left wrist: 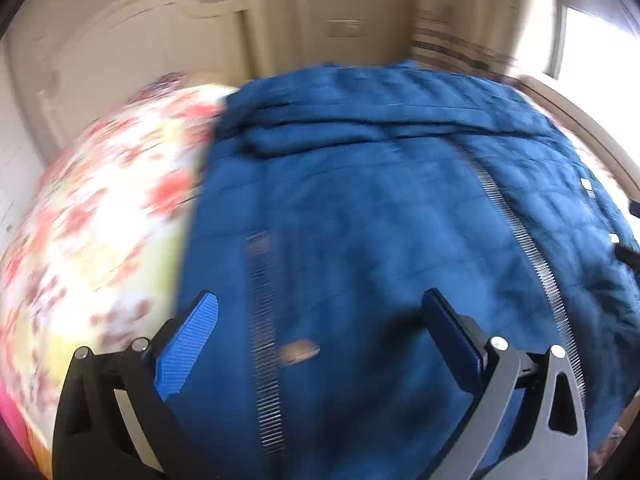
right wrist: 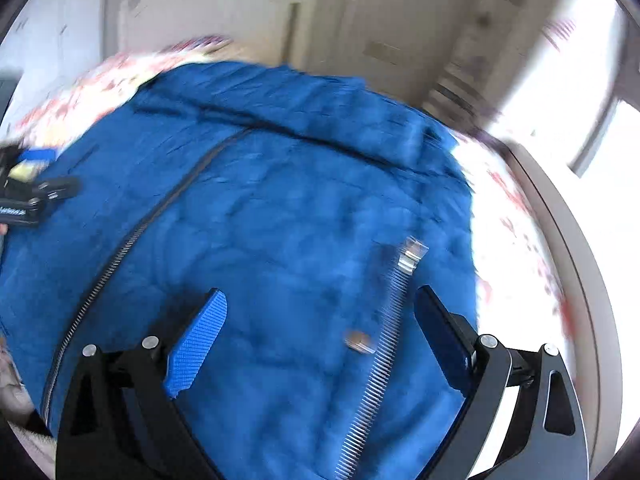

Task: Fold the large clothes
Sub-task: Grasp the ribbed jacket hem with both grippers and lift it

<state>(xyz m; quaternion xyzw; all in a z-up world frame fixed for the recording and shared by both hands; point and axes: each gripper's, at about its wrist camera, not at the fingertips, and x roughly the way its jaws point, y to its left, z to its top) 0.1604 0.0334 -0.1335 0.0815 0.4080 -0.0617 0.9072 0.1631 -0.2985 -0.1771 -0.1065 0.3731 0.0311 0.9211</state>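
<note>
Blue jacket (left wrist: pixel 360 208) lies spread on the floral bed (left wrist: pixel 100 220). Left hand-held gripper (left wrist: pixel 320 320) and right hand-held gripper (right wrist: pixel 320 316) both released, hovering above it. Risk: jaws snagging a zipper (right wrist: pixel 384 344), or pinching one layer only.

Both wrist views — close above jacket (left wrist: pixel 360 220)

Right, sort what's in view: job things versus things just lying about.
Job:
blue quilted jacket, spread flat
left claw, open above it
right claw, open above it

Lying about:
floral bedspread
cream headboard
window
</note>
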